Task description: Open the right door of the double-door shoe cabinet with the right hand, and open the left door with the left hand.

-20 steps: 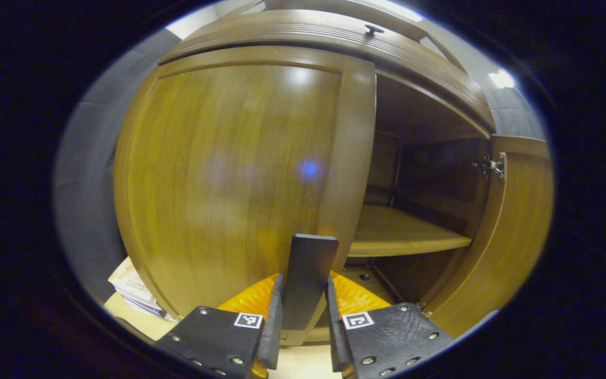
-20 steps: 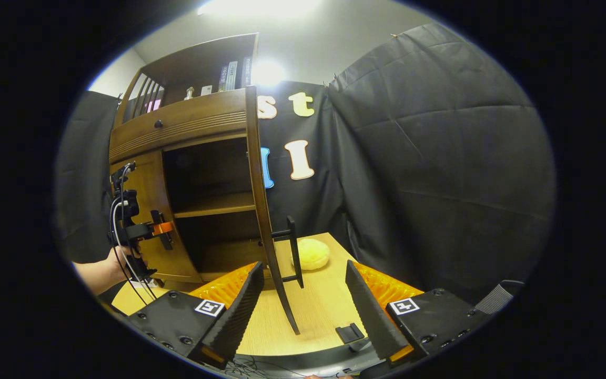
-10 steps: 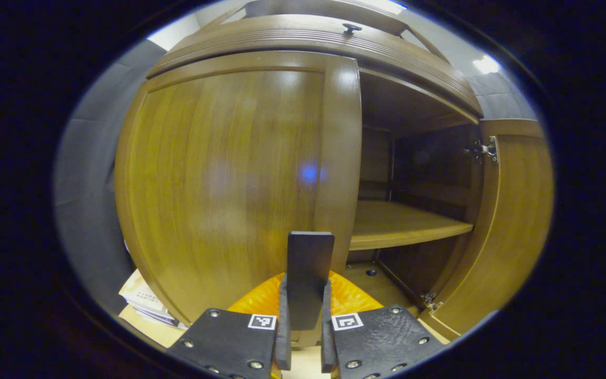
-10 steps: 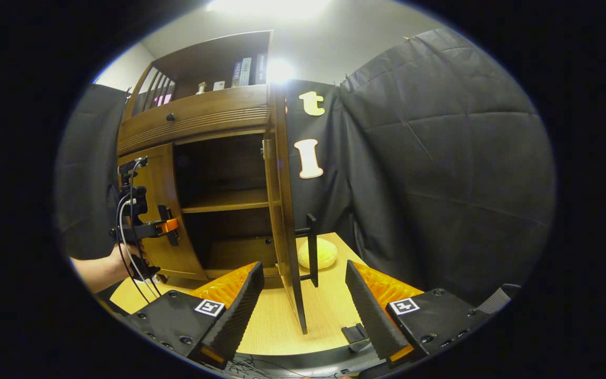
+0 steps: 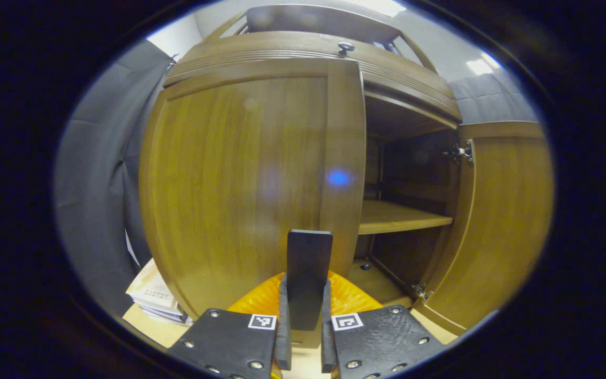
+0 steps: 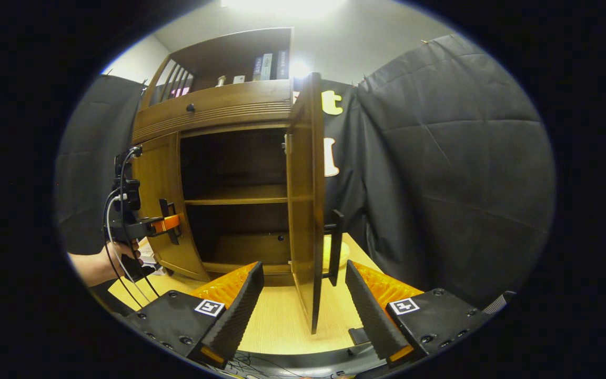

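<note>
The wooden shoe cabinet (image 5: 303, 45) stands close ahead in the left gripper view. Its left door (image 5: 245, 179) looks closed or barely ajar. My left gripper (image 5: 305, 310) is shut on that door's upright black handle (image 5: 309, 263). The right door (image 5: 508, 221) hangs wide open, baring the inner shelf (image 5: 403, 218). In the right gripper view this right door (image 6: 305, 210) stands edge-on with its black handle (image 6: 336, 247) on the far side. My right gripper (image 6: 305, 316) is open, a little short of the door and touching nothing. Farther left, a hand (image 6: 98, 266) holds the left gripper (image 6: 148, 226) at the left door (image 6: 158, 205).
A pale yellow round thing (image 6: 326, 252) lies on the light wooden table (image 6: 282, 321) behind the right door. Stacked papers (image 5: 150, 295) lie left of the cabinet. Books (image 6: 269, 66) stand on its top shelf. Black cloth (image 6: 440, 173) walls in the right side.
My left gripper's fingers closed on the left door's handle. The right door swung further open, and my right gripper stayed open, apart from it.
</note>
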`<action>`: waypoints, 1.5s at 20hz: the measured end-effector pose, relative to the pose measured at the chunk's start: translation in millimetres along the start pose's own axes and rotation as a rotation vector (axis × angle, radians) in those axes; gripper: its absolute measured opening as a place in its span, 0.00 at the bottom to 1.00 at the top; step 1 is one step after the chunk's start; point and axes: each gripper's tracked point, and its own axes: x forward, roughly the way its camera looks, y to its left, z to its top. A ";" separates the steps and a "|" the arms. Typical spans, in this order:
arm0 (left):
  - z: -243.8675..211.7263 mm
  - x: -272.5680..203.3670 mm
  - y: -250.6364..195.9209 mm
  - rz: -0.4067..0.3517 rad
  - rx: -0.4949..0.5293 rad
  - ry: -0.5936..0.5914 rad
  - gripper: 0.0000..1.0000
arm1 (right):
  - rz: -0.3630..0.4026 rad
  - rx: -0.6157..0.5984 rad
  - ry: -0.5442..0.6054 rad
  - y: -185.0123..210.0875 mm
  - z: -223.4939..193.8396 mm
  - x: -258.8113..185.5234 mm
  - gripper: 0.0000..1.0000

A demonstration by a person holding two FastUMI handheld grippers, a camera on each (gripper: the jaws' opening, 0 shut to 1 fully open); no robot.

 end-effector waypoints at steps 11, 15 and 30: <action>16.9 -16.8 4.2 -0.061 0.003 -0.039 0.25 | 0.159 0.003 -0.025 73.1 -2.3 27.0 0.93; 15.5 -20.9 7.8 -0.047 -0.009 -0.051 0.25 | 0.193 0.014 -0.029 95.3 -6.0 34.1 0.93; 24.1 -33.5 20.6 -0.005 -0.097 -0.065 0.22 | 0.303 0.023 -0.014 164.5 -8.2 52.0 0.93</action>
